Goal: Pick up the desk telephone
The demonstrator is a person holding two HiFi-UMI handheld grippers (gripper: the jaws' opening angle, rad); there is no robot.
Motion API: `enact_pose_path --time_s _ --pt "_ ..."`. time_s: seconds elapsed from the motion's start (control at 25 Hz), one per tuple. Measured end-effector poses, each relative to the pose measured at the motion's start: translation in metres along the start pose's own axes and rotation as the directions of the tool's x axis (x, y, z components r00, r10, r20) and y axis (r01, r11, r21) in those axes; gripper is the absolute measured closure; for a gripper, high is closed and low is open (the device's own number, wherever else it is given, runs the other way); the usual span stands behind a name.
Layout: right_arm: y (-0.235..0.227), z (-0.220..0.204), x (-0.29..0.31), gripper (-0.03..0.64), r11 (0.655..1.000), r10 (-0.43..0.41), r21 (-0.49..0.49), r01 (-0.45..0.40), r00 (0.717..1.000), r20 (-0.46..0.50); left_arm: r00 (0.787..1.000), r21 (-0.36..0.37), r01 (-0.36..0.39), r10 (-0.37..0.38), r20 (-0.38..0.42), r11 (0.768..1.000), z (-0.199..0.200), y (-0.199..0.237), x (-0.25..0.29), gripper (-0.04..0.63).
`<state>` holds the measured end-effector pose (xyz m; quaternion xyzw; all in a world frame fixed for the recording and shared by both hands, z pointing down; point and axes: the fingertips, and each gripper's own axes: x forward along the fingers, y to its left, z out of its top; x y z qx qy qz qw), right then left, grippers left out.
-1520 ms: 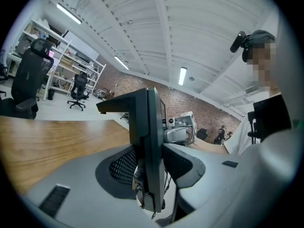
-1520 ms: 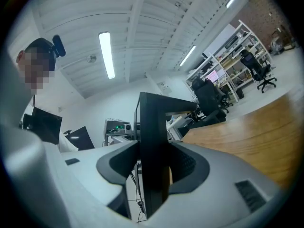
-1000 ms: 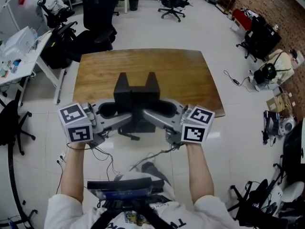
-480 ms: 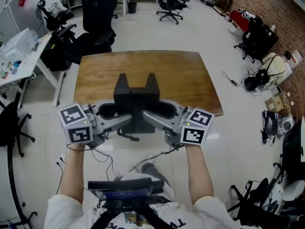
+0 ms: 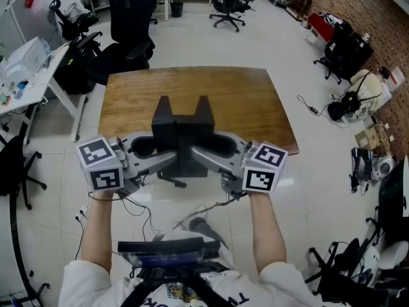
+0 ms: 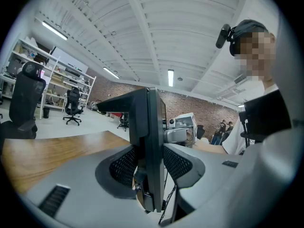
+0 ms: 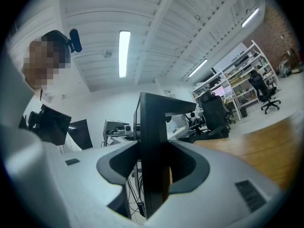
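The left hand-held gripper (image 6: 151, 164) and right hand-held gripper (image 7: 154, 167) each pinch the black telephone (image 5: 182, 130) between them, above the wooden surface (image 5: 246, 101).

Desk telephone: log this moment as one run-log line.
object: desk telephone, at wooden table near edge | left gripper: shut on desk telephone | right gripper: shut on desk telephone | lifted: cannot tell

— Where is the desk telephone (image 5: 182, 130)?
— At the table's (image 5: 243, 101) near edge, clamped between the left gripper (image 5: 163, 160) on its left and the right gripper (image 5: 203, 155) on its right.
— Around the table?
— Office chair (image 5: 133, 18) behind, desk (image 5: 32, 69) to the left, bags (image 5: 348, 50) on the floor to the right.
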<state>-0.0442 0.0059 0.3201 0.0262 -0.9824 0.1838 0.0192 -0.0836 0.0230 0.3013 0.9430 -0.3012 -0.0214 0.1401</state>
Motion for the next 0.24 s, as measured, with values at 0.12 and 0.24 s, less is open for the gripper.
enact_pose_path --time_s 0.12,0.24 --pt "0.0004 -0.0007 0.0008 0.419 1.0 0.002 0.002 -0.002 1.0 0.0 1.0 -0.002 -0.002 0.002 0.001 1.0 -0.0006 0.0001 -0.0008 0.433" --pt "0.0014 -0.0022 0.0018 0.42 1.0 0.002 0.005 -0.002 1.0 -0.003 1.0 -0.011 -0.006 0.006 0.0 1.0 -0.0023 -0.0003 -0.0021 0.433"
